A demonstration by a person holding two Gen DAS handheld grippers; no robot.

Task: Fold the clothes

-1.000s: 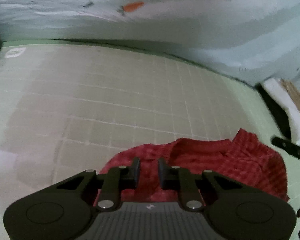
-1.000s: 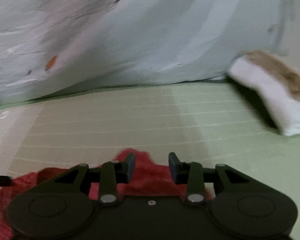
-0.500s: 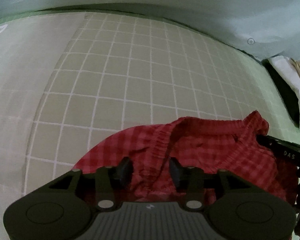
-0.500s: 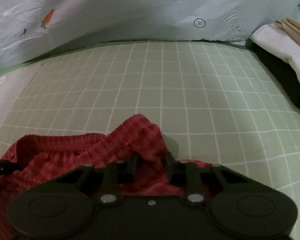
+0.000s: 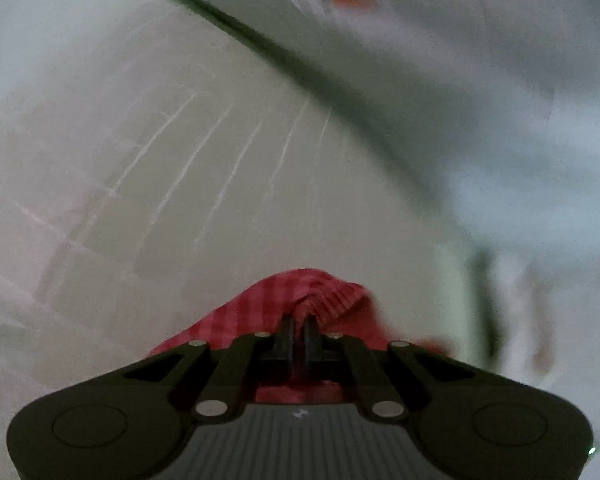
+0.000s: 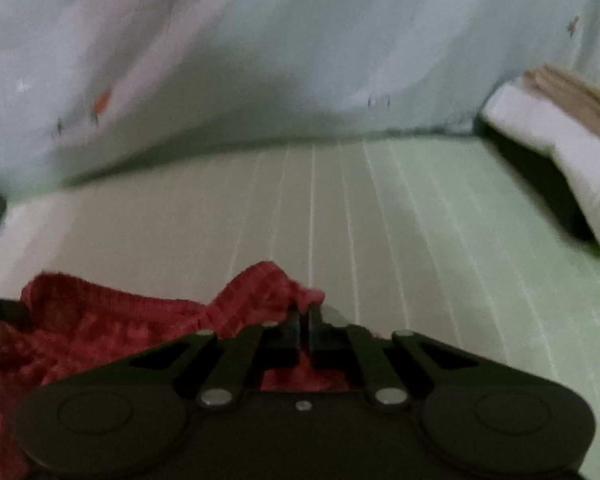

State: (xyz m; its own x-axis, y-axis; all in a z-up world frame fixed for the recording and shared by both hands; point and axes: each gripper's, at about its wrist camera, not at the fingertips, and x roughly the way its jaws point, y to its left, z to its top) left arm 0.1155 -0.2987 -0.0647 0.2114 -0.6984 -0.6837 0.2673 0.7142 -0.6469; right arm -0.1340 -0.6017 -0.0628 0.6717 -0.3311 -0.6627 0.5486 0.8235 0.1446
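We find each hand-held gripper, left (image 5: 299, 326) and right (image 6: 305, 316), clamped on the red garment's (image 6: 100, 328) waistband. Bare gridded mat (image 6: 380, 220) lies ahead of both.

The red checked cloth (image 5: 284, 304) was soft and bunched up. It had a stretchy, ribbed band along its top edge (image 6: 148, 304). One gathered bit of that band was pinched at the tip of the left fingers (image 5: 288, 332), and it poked up in a small hump. Another bit was pinched at the right fingers (image 6: 294, 320). Between them the band sagged, and the rest hung down in wrinkles over the green squared mat (image 6: 440, 240).
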